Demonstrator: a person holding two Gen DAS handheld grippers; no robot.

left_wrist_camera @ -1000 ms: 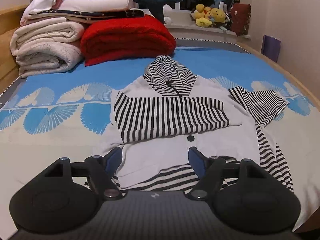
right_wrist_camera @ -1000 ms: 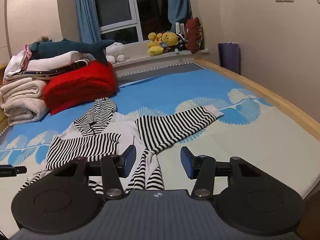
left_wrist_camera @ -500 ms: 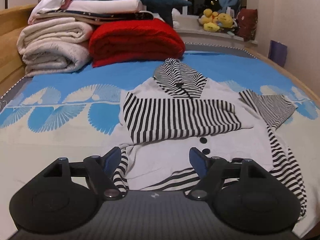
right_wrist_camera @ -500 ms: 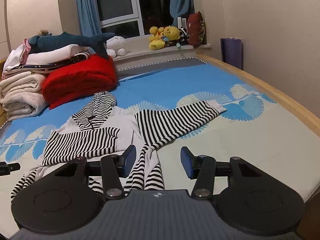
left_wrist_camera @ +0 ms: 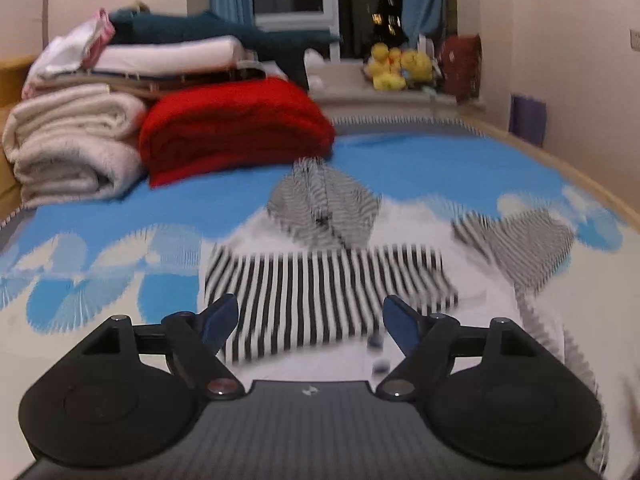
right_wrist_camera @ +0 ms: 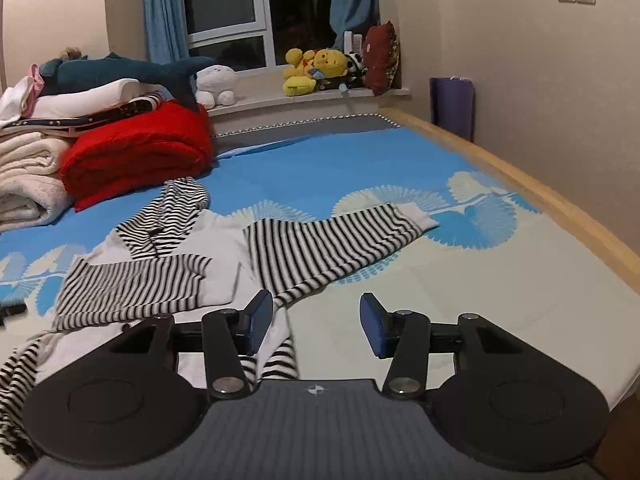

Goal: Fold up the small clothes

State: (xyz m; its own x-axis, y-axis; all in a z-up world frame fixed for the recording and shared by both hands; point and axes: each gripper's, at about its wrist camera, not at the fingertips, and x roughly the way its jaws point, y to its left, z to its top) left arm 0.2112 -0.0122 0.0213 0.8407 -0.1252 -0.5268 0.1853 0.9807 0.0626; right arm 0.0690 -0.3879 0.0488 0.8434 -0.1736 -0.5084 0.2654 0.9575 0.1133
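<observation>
Hoodie [right_wrist_camera: 224, 256], striped and white, lay flat on the bed [right_wrist_camera: 460, 280], one sleeve [left_wrist_camera: 320, 292] already folded across its chest. My left claw [left_wrist_camera: 310, 320] had just spread wider, empty; my right claw [right_wrist_camera: 316, 320] hung half-spread, pinching nothing. Next, I judged, the outstretched sleeve [right_wrist_camera: 340, 240] at one o'clock needed grasping.

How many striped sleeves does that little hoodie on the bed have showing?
2. One sleeve is folded across the hoodie's white front; the other sleeve lies stretched out to the right on the bed sheet.
</observation>
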